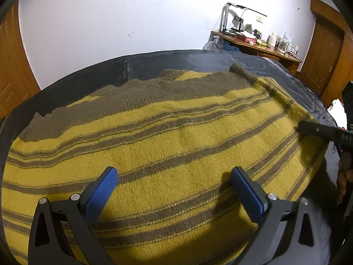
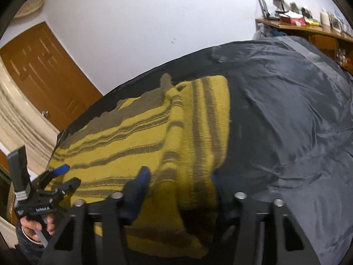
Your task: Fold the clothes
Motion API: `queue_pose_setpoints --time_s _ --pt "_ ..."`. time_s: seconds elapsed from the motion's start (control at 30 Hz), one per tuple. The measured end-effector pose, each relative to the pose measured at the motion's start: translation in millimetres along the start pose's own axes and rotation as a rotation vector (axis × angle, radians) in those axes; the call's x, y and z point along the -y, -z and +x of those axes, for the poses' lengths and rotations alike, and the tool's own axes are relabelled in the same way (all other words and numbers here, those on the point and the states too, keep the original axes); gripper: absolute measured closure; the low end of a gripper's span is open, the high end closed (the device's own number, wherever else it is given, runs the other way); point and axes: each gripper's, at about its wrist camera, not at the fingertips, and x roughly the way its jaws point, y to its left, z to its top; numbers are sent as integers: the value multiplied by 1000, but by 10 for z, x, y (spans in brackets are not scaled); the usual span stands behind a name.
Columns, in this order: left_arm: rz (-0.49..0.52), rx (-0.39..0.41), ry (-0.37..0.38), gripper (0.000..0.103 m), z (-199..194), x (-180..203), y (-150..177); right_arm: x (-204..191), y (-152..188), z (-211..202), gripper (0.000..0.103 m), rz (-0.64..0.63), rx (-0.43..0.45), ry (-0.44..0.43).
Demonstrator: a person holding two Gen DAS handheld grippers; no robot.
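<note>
A yellow knitted garment with olive stripes [image 1: 167, 132] lies spread on a bed's dark sheet [image 1: 154, 61]. My left gripper [image 1: 176, 183] hovers low over its near part, blue pads wide apart, nothing between them. At the garment's right edge a black finger [image 1: 313, 130] of the right gripper rests on the cloth. In the right wrist view, the garment [image 2: 132, 141] has its right side folded over in a strip. My right gripper [image 2: 179, 184] is open, and that strip runs between its fingers; the right finger is in shadow. The left gripper [image 2: 66, 176] shows at the left, held by a hand [image 2: 35, 227].
The dark sheet [image 2: 286, 114] stretches bare and wrinkled to the right of the garment. A wooden desk [image 1: 253, 44] crowded with small items stands beyond the bed by the white wall. Wooden doors [image 2: 44, 70] flank the room, and pale fabric [image 2: 17, 114] hangs at the left.
</note>
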Motion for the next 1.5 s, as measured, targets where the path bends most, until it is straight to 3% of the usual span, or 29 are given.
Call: queue_pose_setpoints --time_s 0.13,0.2,0.37,0.8,1.03,1.27,1.5 --pt "0 2 2 1 -3 8 4 17 4 -2 57 10 3 -6" --pt "-2 1 3 1 -9 11 3 4 5 -5 65 12 12 -8" --pt "-21 -8 23 1 -43 -14 -22 -101 -10 -91 75 24 72 -17" --pt "-119 19 93 1 -242 -257 -218 -1226 -74 -225 78 -235 218 78" --pt "-198 4 129 1 -203 -497 -212 -1680 219 173 82 -350 129 36" --pt "-184 37 228 1 -301 -400 -342 -1571 270 291 82 -325 82 -7" --pt "-166 -23 397 1 -234 -47 -607 -1408 265 256 82 -280 63 -89"
